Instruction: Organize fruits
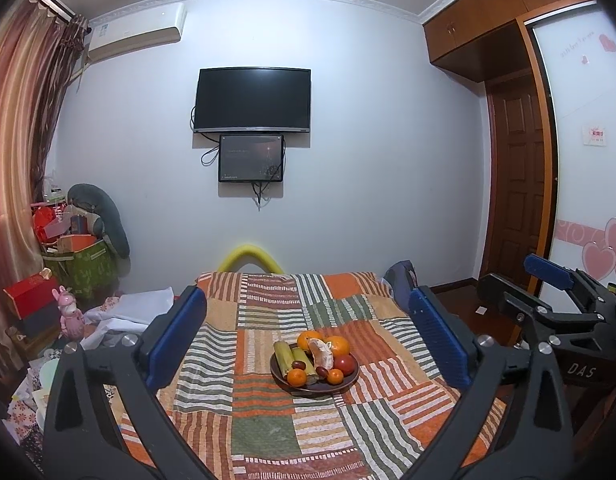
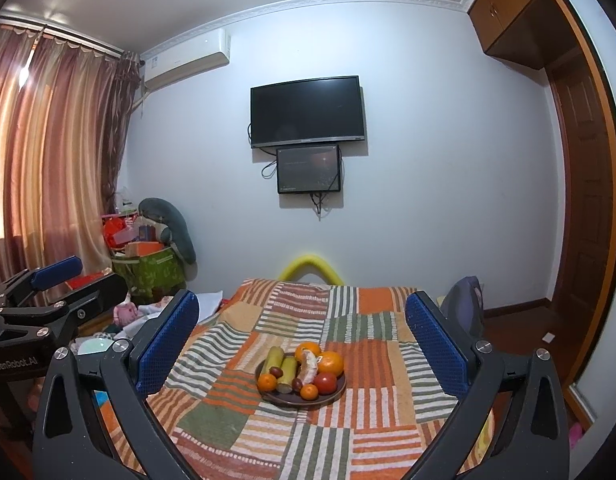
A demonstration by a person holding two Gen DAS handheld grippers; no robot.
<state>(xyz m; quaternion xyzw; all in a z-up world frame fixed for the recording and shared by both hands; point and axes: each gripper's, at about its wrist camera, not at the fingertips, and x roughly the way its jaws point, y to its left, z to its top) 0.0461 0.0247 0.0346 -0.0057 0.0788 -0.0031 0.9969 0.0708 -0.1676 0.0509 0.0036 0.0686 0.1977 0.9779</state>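
- The dark plate (image 1: 348, 384) shows only its rim; the piled fruit covers the rest
- Small dark-red fruits (image 2: 297, 383), perhaps dates, are too small to identify
- Both views cut off the patchwork cloth (image 1: 267, 440) at the bottom edge
- The left tongs (image 1: 308, 336) hide the cloth's sides behind their arms

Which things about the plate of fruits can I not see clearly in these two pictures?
- Plate: its middle is hidden under fruit in both views.
- Small dark fruits: too small to identify.
- Pale peeled piece: its lower part is hidden by the tomato.
- Left claw, right claw: bases cut off by the bottom edge.
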